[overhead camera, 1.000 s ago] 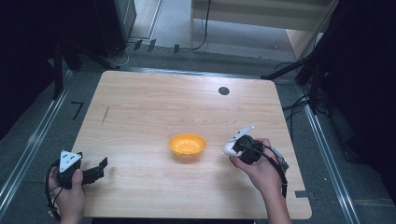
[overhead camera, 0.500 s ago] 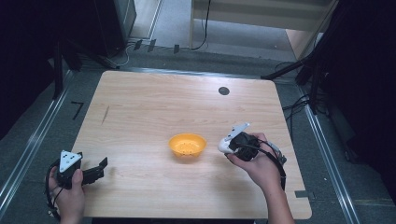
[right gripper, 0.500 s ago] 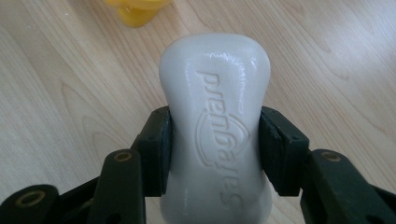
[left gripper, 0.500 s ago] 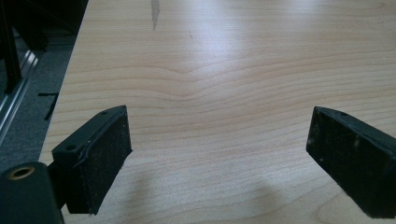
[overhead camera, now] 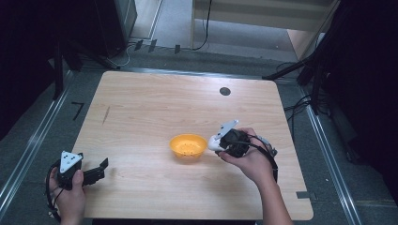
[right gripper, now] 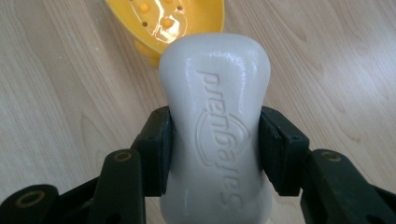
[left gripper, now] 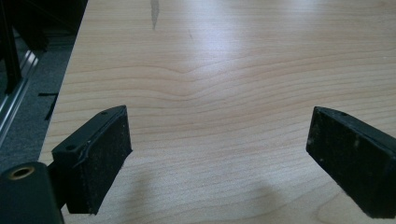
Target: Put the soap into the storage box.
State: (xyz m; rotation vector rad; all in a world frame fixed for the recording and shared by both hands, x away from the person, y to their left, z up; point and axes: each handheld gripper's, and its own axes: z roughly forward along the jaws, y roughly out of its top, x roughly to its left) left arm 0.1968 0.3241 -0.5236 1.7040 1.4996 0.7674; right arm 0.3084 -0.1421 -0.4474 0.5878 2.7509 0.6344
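A white bar of soap (right gripper: pixel 217 121) with raised lettering is clamped between the two black jaws of my right gripper (right gripper: pixel 215 144), which is shut on its waist. In the high view the right gripper (overhead camera: pixel 220 142) holds the soap bar (overhead camera: pixel 217 140) just to the right of an orange soap dish (overhead camera: pixel 188 146) near the table's middle. The orange dish (right gripper: pixel 173 21), with small holes and bumps inside, lies just beyond the soap's far end. My left gripper (overhead camera: pixel 101 168) rests at the table's front left corner, and its jaws (left gripper: pixel 219 158) stand wide open over bare wood.
The wooden table (overhead camera: pixel 155 108) has a round black grommet (overhead camera: pixel 225 91) at the back right and a dark streak (overhead camera: pixel 106 115) at the left. Metal rails and cables run along both sides on the floor.
My right gripper has carried the soap leftward and slightly up, closer to the orange dish. The left gripper has stayed in place.
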